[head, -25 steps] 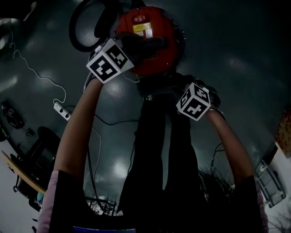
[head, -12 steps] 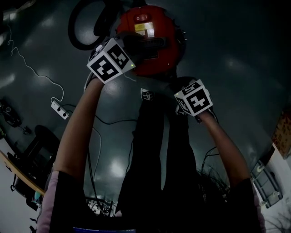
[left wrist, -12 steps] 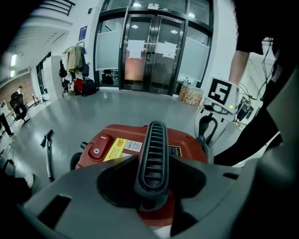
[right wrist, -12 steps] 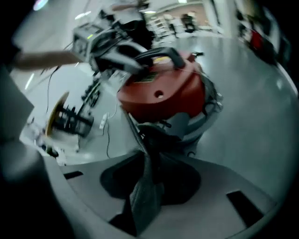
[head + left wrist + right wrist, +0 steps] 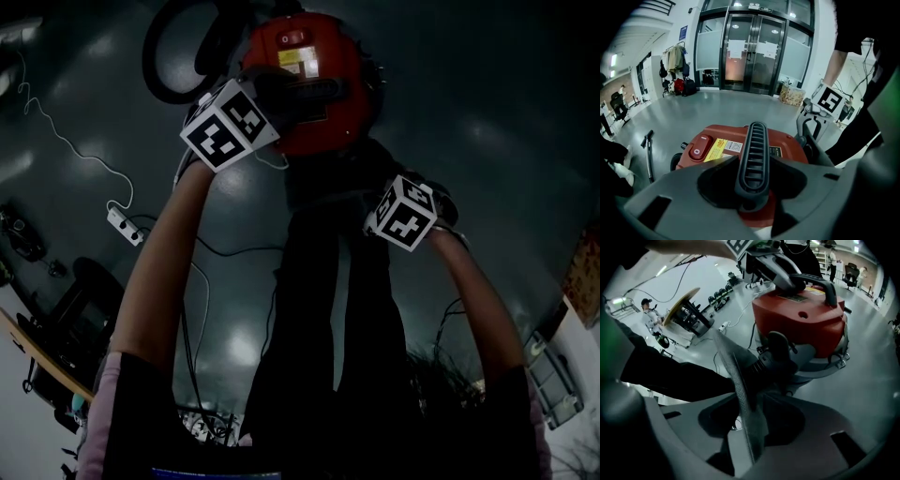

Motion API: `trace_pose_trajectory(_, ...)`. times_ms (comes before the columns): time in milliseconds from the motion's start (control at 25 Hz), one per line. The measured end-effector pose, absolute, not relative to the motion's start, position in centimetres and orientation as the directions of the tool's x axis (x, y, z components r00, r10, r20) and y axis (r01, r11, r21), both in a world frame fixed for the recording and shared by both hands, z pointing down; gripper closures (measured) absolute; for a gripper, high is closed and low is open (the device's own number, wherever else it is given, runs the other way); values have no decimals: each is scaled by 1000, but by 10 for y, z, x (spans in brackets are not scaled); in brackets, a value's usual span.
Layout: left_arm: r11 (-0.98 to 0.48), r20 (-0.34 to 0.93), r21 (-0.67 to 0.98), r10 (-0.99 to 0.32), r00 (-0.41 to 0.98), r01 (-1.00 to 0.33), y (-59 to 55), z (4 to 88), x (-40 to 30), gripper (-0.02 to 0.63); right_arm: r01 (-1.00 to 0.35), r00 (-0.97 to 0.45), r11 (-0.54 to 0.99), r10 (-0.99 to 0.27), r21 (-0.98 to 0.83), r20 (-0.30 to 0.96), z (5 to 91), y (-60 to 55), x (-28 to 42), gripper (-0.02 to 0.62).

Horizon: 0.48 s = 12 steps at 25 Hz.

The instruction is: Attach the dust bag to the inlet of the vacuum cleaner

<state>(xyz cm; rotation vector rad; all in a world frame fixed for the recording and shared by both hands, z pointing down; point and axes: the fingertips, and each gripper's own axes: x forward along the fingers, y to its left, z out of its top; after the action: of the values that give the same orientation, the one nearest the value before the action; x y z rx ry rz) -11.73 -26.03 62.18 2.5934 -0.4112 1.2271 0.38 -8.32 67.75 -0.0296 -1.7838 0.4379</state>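
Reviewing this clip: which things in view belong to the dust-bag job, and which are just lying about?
Job: vacuum cleaner; its handle, clamped by the left gripper; dust bag, between the right gripper's opening jaws.
Lying about: power strip and white cable on the floor; coat rack; cardboard boxes by the glass doors.

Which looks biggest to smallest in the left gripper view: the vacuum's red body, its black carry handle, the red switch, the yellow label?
1. red body
2. carry handle, though it sits nearest the camera, which inflates it
3. red switch and yellow label: about alike, not ranked
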Motion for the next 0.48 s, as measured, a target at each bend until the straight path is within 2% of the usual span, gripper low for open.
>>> trace_pose_trajectory(80,-931,780,97,-148,608,-352,-260,621,-117,434,-177,-241,946,225,-271,944,685,-81,5,444)
trace_pose_trajectory(120,-931,778,98,-148,610,-351,-260,621,-116,434,-170,-241,951,214,-259,947,686,-80,5,507)
trace_pose_trajectory(320,-932,775,96,-150,614,-350,-260,623,-117,434,-315,-291,915,161,-254,943,688,-83,7,535)
trace_pose_trajectory(480,-933,767,99,-151,624,-347,-262,620,-115,434,-72,-213,990,105,-123,971,688,-91,10,536)
